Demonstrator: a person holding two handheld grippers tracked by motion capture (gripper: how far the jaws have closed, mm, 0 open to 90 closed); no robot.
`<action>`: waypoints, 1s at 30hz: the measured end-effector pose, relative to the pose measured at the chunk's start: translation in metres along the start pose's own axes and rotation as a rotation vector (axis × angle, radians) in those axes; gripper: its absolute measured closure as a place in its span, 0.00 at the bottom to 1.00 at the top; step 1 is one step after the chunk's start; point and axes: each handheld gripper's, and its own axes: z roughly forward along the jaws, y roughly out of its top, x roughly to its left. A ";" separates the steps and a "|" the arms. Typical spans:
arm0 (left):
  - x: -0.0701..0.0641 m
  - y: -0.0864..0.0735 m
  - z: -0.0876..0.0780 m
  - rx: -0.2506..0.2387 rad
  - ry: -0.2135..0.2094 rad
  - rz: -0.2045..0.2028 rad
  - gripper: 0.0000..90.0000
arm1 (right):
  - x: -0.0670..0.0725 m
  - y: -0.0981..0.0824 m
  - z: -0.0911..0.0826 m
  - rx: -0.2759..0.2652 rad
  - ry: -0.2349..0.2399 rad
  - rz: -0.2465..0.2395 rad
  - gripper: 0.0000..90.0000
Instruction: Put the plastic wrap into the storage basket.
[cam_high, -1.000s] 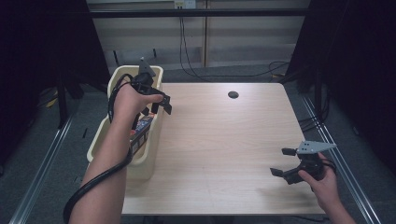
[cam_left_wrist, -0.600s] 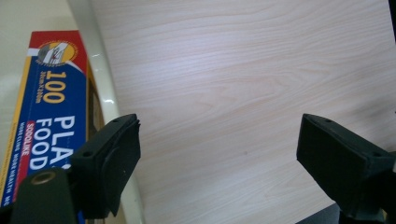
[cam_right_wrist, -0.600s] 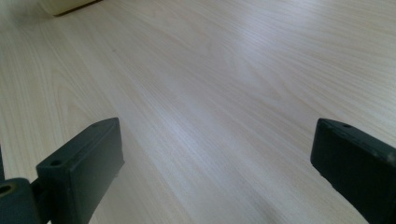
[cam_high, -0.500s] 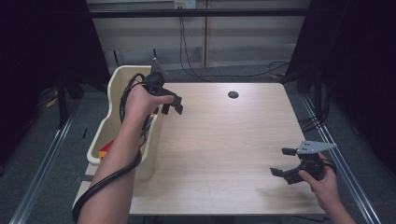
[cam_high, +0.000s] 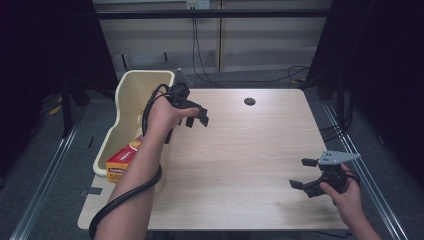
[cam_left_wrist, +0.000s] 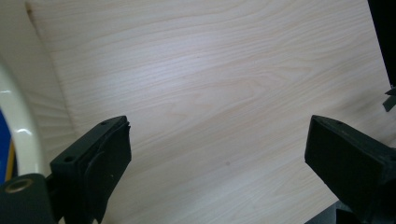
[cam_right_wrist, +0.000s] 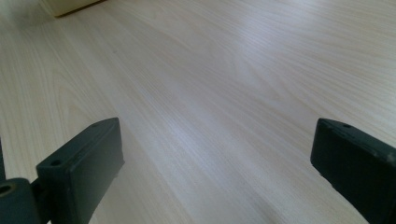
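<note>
My left gripper (cam_high: 196, 120) hangs over the wooden table (cam_high: 250, 145), just right of the cream bin (cam_high: 131, 95). Its jaws have just been opening and now stand wide, with nothing between them. In the left gripper view, bare wood lies between the fingers of the left gripper (cam_left_wrist: 217, 135), and the bin's rim (cam_left_wrist: 14, 121) curves along the left edge. A red and yellow box (cam_high: 122, 159) lies in the bin's near end. My right gripper (cam_high: 300, 173) rests low at the table's near right, open and empty, and bare wood lies ahead of the right gripper (cam_right_wrist: 215, 135) in its own view.
A dark round hole (cam_high: 249, 101) sits in the table's far middle. The left gripper's black cable loops down along the forearm (cam_high: 125, 195). Metal rails run along the floor on both sides. Cables hang behind the table.
The left hand moved right, from above the bin out over the table's left part. The right hand kept still.
</note>
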 end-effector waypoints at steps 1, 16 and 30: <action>-0.001 -0.001 0.002 -0.003 -0.002 -0.003 0.08 | 0.000 0.000 0.000 0.000 0.000 0.000 0.02; -0.011 -0.010 0.026 -0.010 -0.021 0.038 0.07 | 0.000 0.000 0.000 0.005 0.002 -0.002 0.02; -0.021 -0.015 0.049 0.001 -0.031 0.064 0.07 | 0.000 -0.001 0.001 0.009 -0.001 -0.001 0.02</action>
